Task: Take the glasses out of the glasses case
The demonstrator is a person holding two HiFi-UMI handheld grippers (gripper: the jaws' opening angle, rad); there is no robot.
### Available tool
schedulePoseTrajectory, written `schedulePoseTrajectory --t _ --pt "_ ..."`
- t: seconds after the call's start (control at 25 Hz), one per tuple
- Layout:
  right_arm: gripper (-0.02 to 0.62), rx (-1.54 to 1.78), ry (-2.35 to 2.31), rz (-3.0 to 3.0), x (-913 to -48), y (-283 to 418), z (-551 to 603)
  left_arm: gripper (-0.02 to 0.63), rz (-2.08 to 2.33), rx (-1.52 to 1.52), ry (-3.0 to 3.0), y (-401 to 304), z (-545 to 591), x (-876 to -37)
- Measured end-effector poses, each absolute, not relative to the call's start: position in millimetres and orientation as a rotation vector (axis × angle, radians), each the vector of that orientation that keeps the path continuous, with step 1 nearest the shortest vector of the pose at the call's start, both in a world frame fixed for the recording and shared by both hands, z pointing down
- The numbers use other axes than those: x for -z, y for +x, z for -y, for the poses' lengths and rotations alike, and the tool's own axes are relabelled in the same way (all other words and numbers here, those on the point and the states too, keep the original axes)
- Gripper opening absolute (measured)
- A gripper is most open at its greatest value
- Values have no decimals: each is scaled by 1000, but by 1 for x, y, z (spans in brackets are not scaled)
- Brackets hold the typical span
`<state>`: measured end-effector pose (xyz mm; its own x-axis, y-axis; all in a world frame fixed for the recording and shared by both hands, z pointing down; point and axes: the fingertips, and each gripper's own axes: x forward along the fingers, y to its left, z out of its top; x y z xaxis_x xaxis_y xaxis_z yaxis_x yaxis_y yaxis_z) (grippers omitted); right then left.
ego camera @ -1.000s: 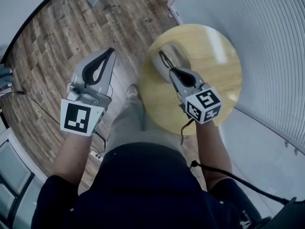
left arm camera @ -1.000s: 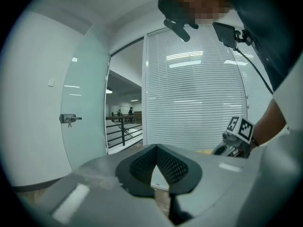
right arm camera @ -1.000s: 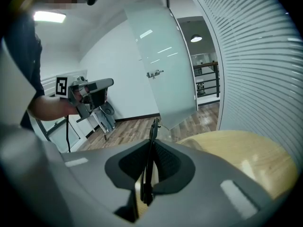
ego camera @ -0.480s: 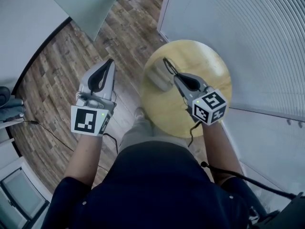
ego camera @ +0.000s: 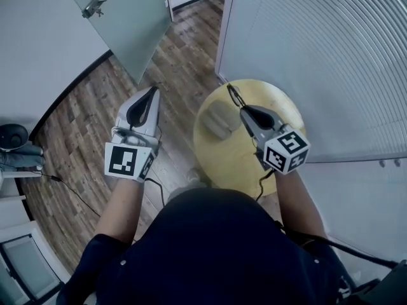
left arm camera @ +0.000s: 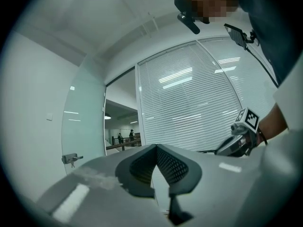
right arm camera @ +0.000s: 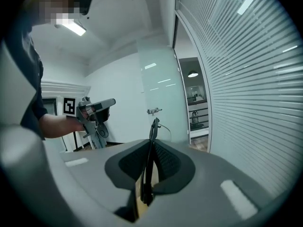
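Glasses (right arm camera: 154,126), seemingly one pair, in right hand-held gripper (ego camera: 243,109)

Even ceiling light, fisheye edges

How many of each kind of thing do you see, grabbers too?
grippers: 2, the left gripper and the right gripper
glasses: 1
case: 1
table: 1
total: 5
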<state>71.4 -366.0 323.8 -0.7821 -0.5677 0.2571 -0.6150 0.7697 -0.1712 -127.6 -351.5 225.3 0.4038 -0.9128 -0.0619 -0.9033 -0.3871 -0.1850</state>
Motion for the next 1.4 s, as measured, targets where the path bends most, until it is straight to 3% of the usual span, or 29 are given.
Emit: schedulePoseTrajectory --t 0.64,1.4 --pt "34 -315 998 2869 -259 98 375 5 -1688 39 -2360 -140 336 -168" --pt "34 -292 993 2903 -262 98 359 5 -1650 27 -2366 -120 321 -173"
